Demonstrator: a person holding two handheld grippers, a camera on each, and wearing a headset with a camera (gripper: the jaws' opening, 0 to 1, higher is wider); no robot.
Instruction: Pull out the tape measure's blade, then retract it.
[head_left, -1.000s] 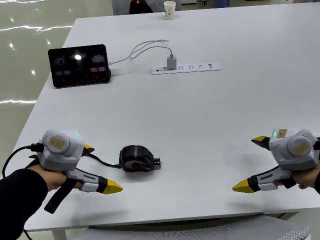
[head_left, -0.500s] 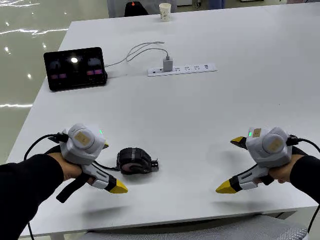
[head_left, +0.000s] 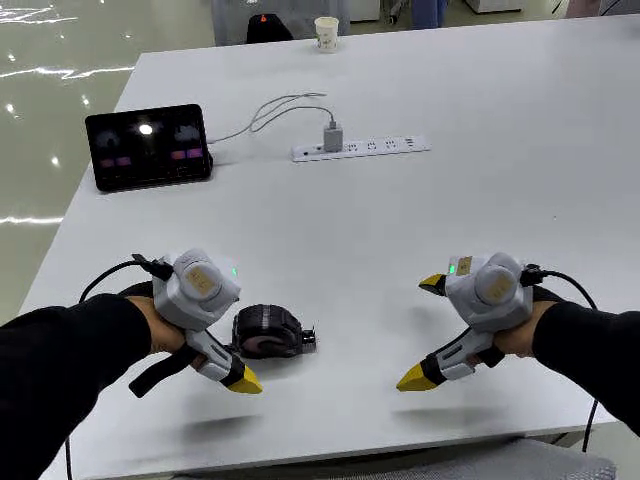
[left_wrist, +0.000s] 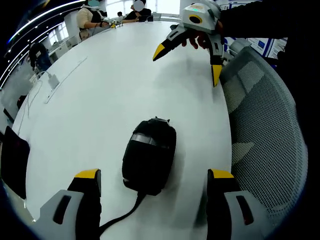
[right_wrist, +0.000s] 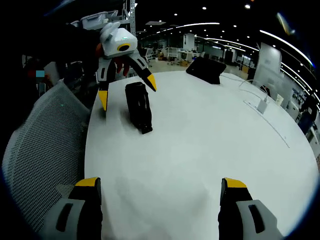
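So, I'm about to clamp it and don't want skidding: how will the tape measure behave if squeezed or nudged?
The tape measure looks rigid and compact, so it should take a squeeze. On the smooth white table a nudge would likely slide it, not roll it. Its trailing cord looks floppy.

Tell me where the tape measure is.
In the head view the tape measure lies on the table, front left, between the open jaws of the left gripper, well apart from the right gripper.

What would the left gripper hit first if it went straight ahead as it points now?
The tape measure, most likely: it lies on the table just ahead of the left gripper, centred between its open jaws.
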